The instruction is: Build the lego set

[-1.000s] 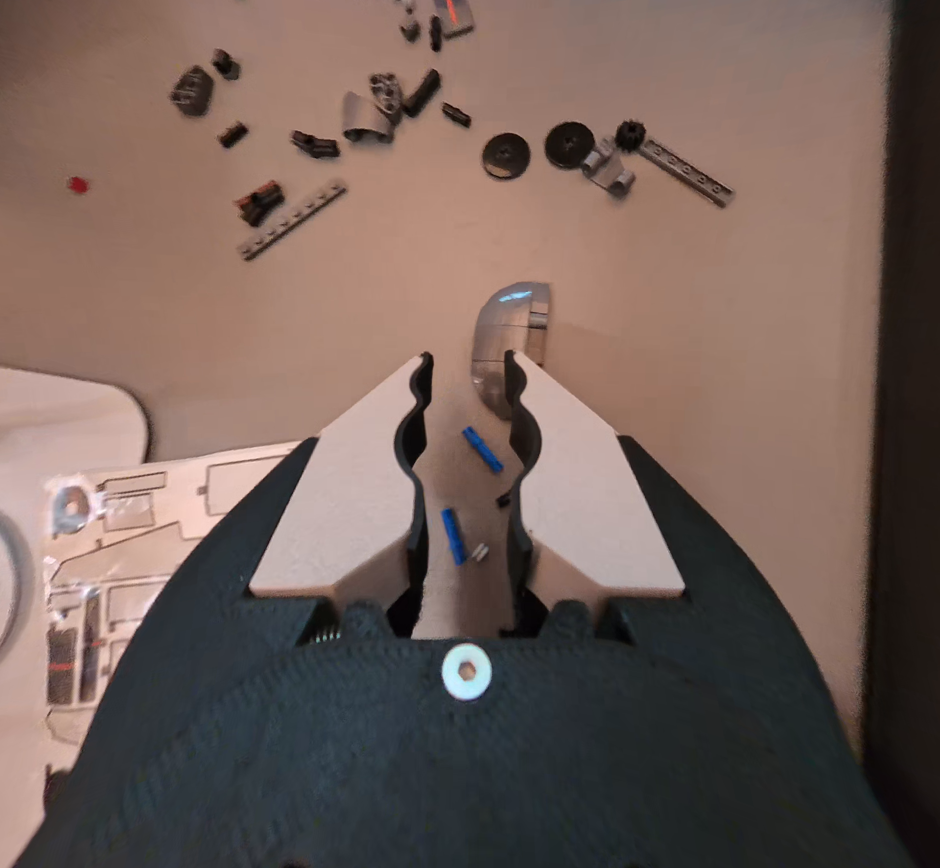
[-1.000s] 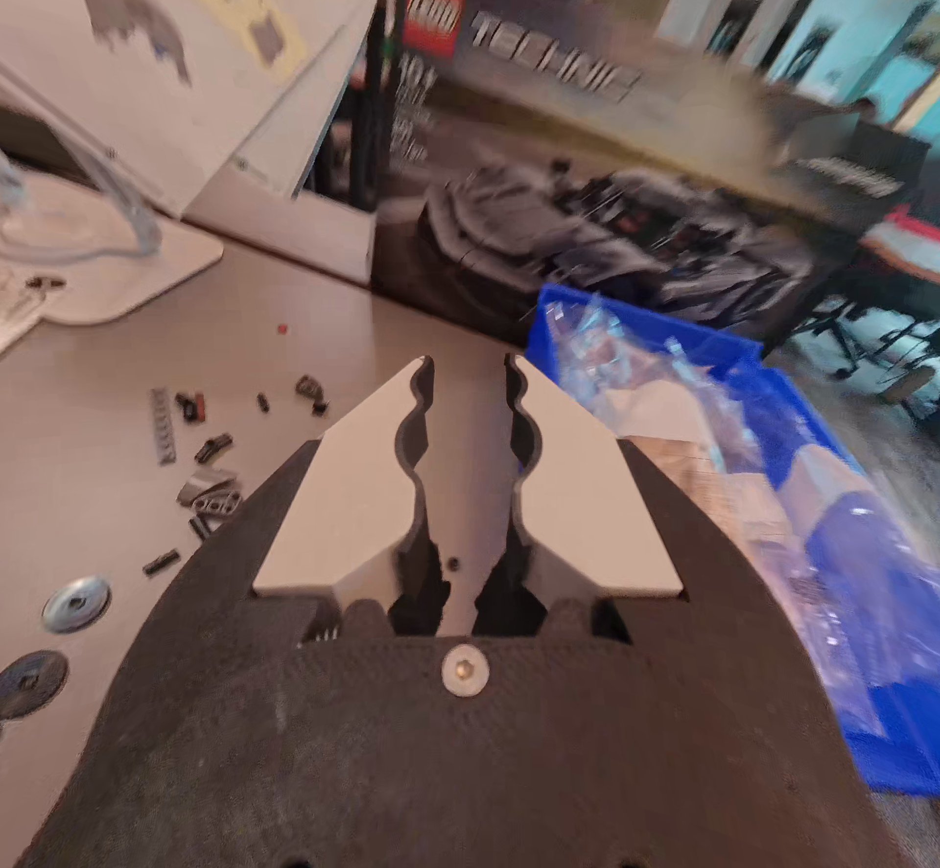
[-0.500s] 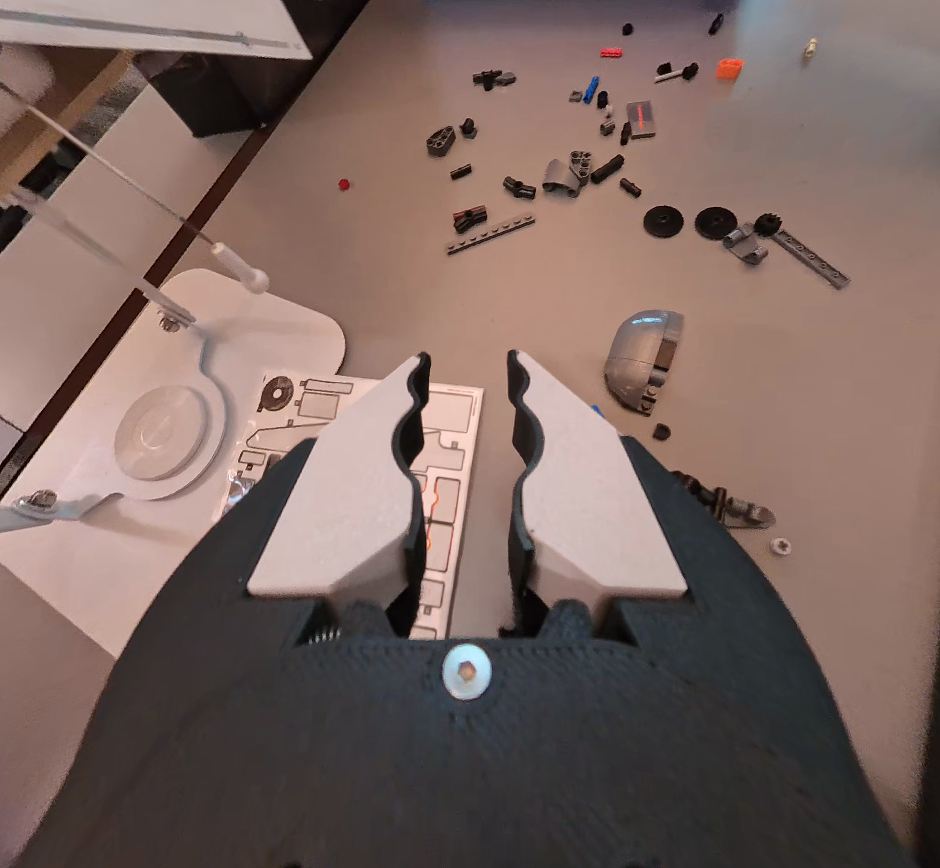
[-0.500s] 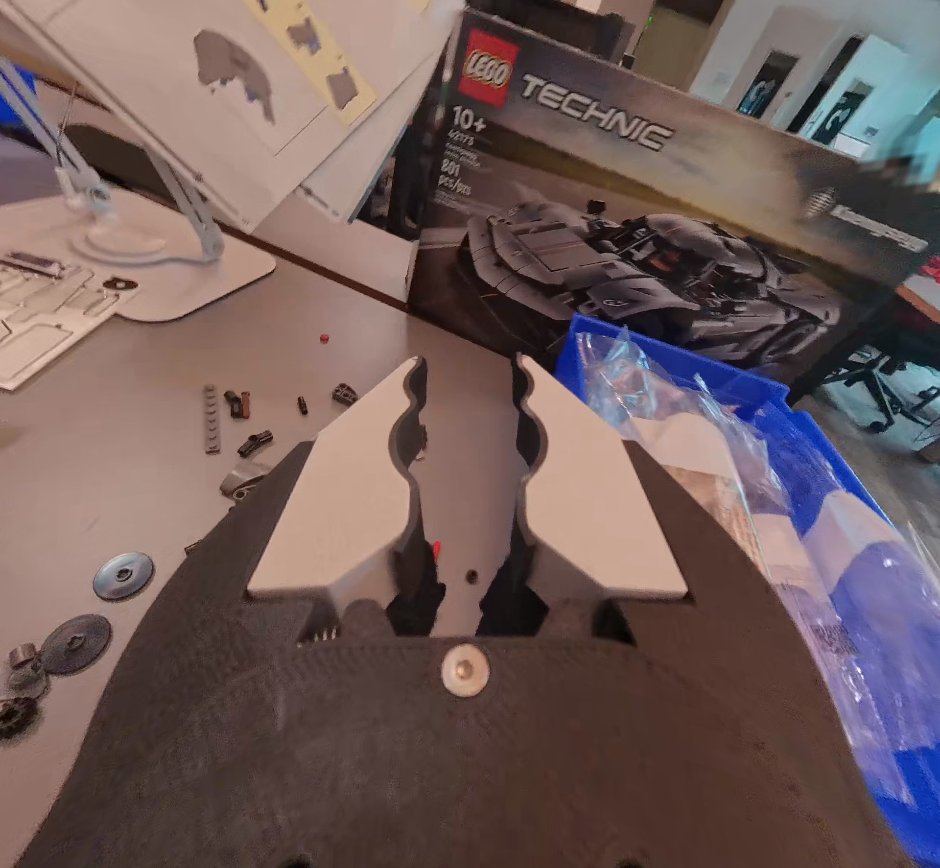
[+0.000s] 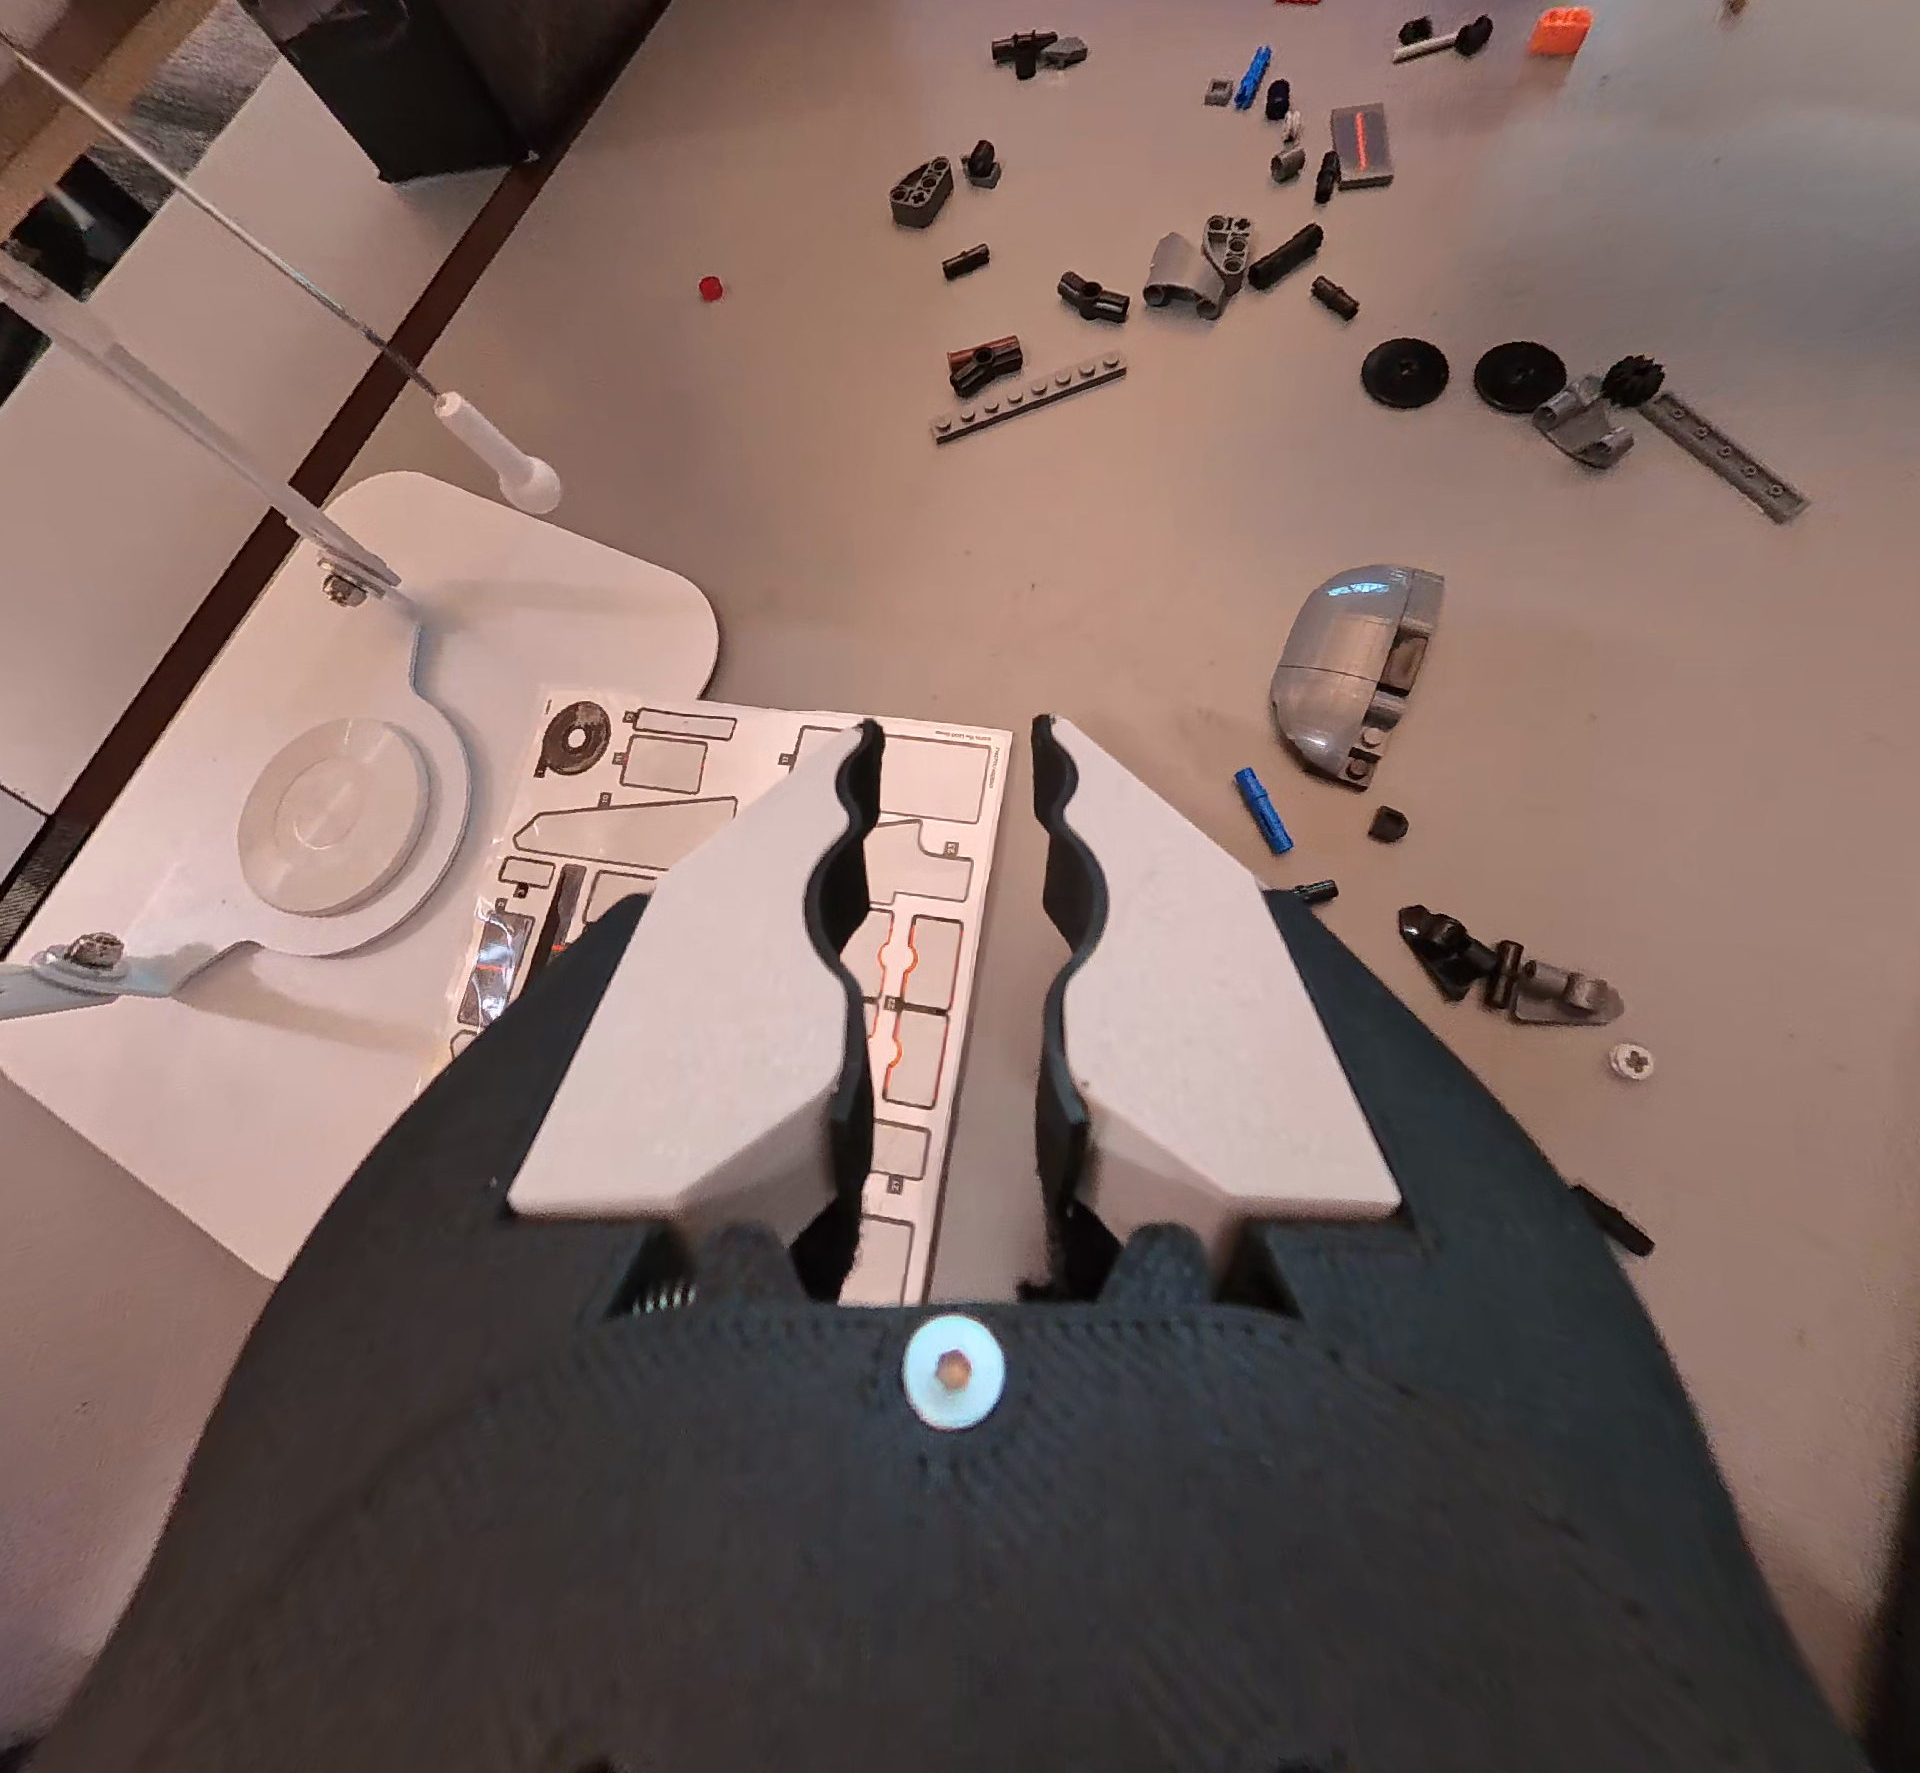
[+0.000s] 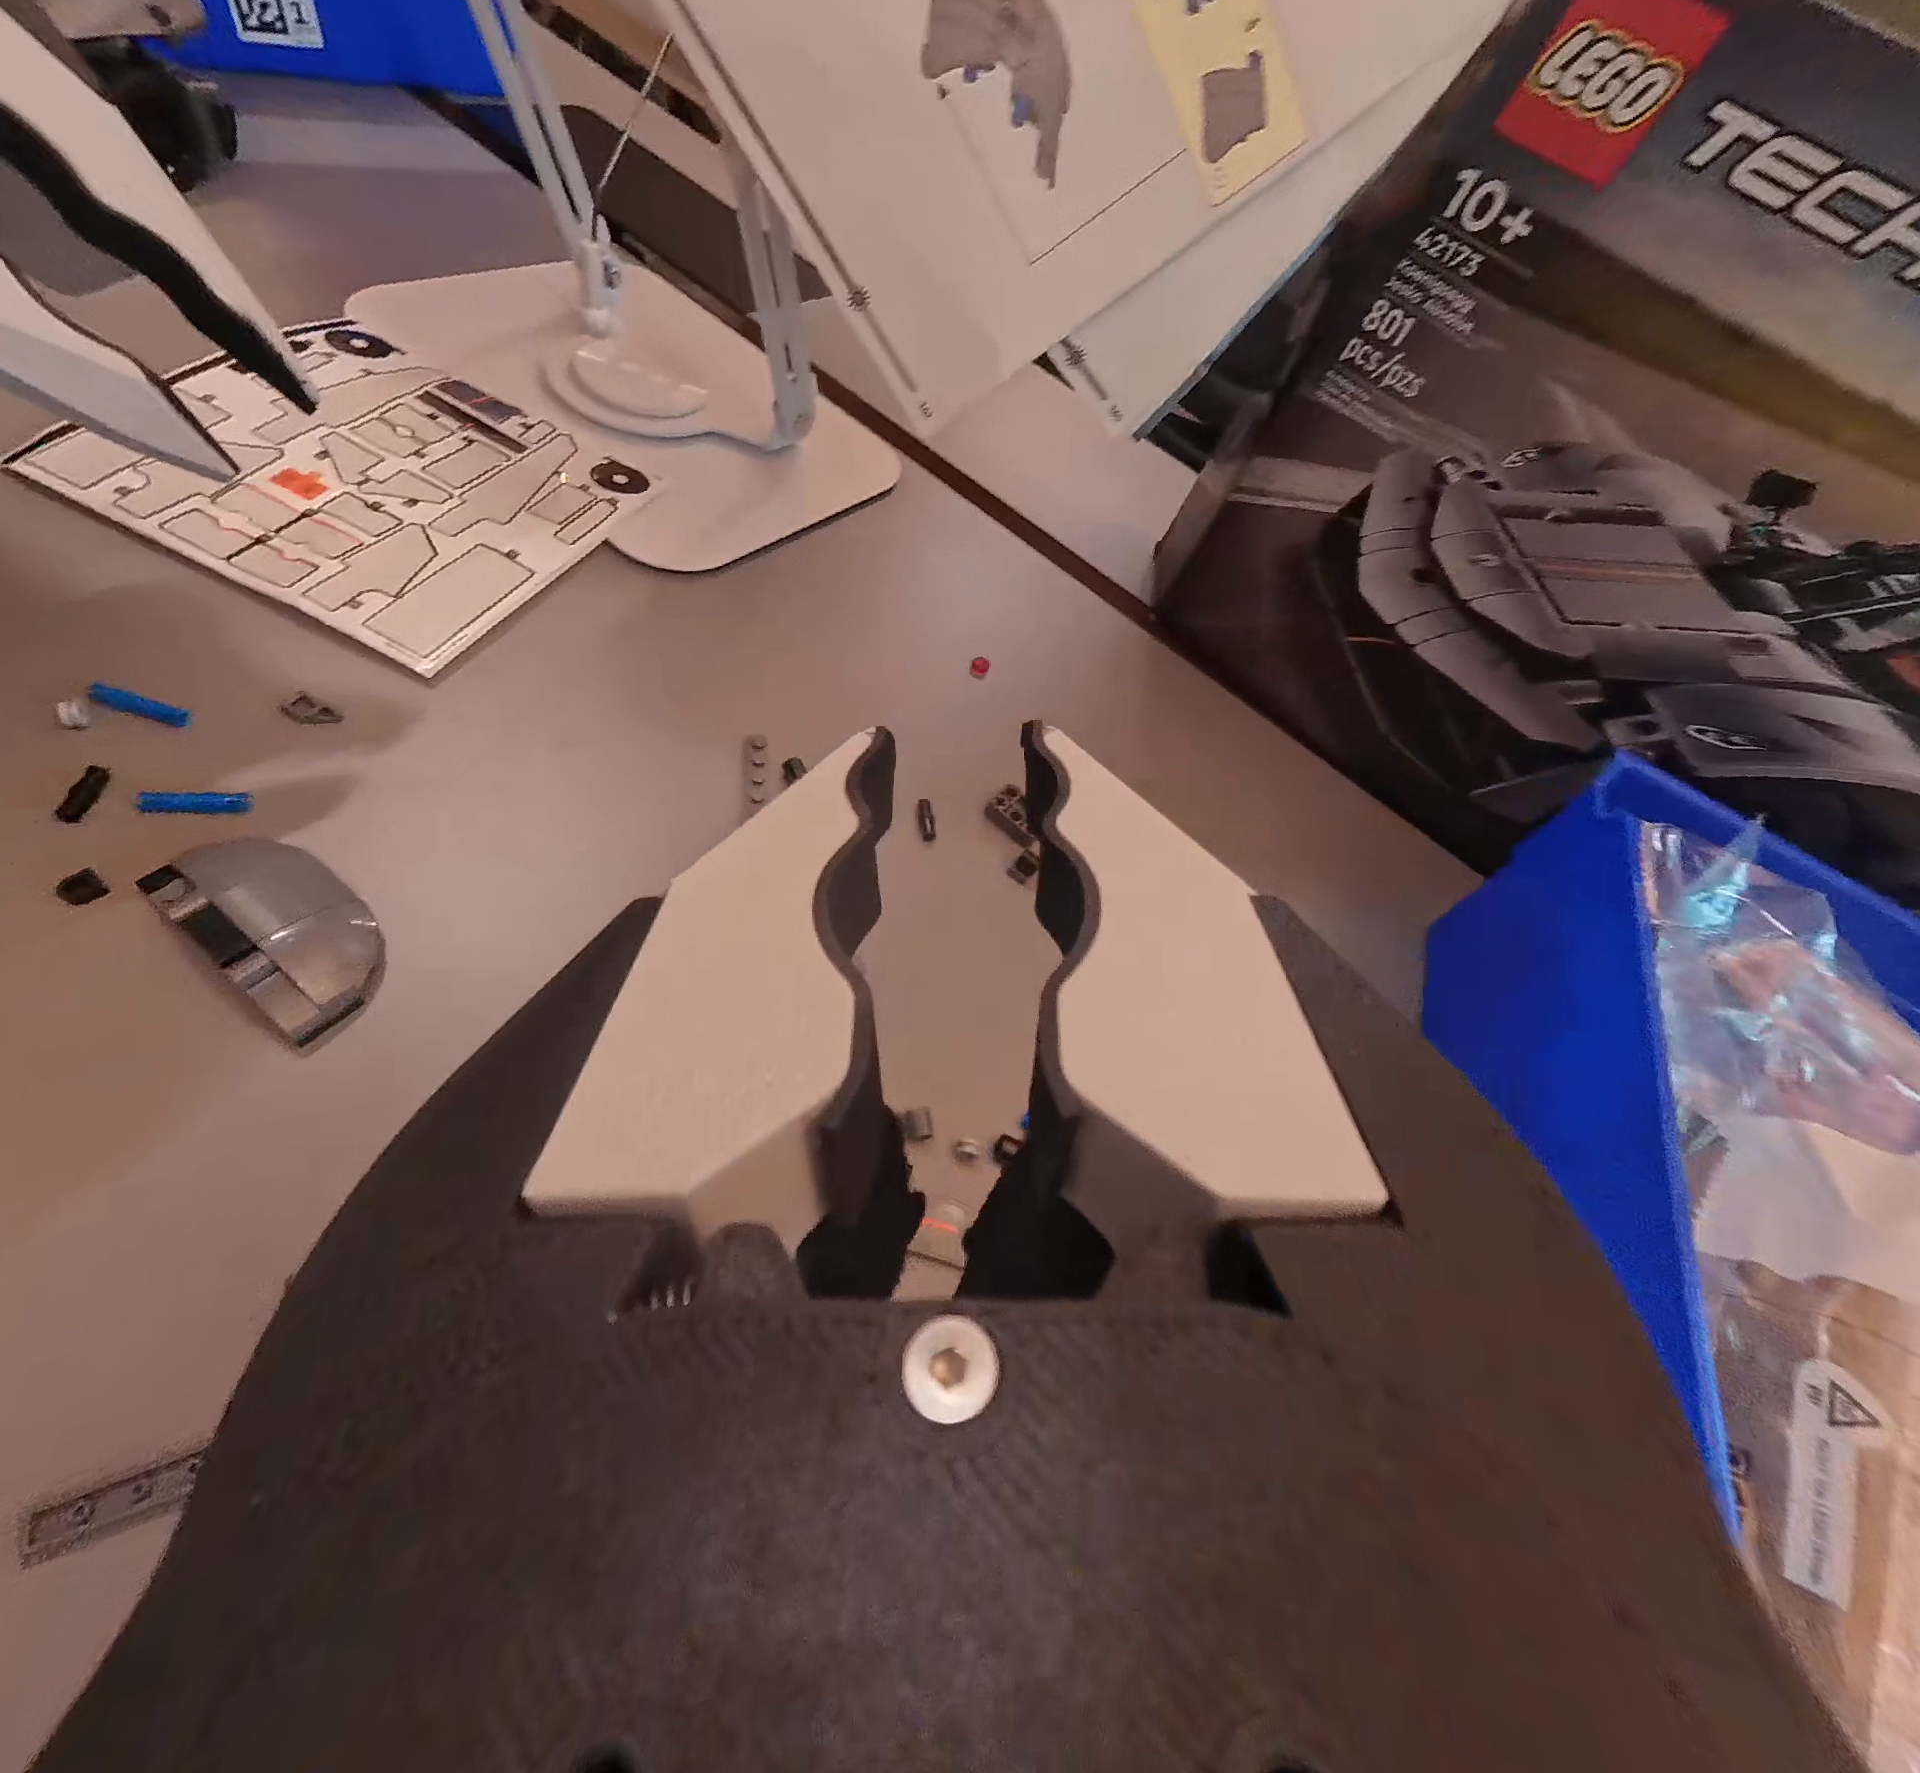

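- The left wrist camera looked steeply down along its claw [image 5: 954,736] at the grey worktop [image 5: 1143,580], from well above it.
- The right wrist camera sat lower, faced more level across the worktop [image 6: 623,788] toward the dark printed cardboard box [image 6: 1558,497].
- Both views shared the white sticker sheet [image 5: 935,788] [image 6: 343,528], the rounded grey brick assembly [image 5: 1351,663] [image 6: 281,934] and the small red stud [image 5: 710,287] [image 6: 978,665].
- The right view also caught the left claw [image 6: 260,435] at its upper left.
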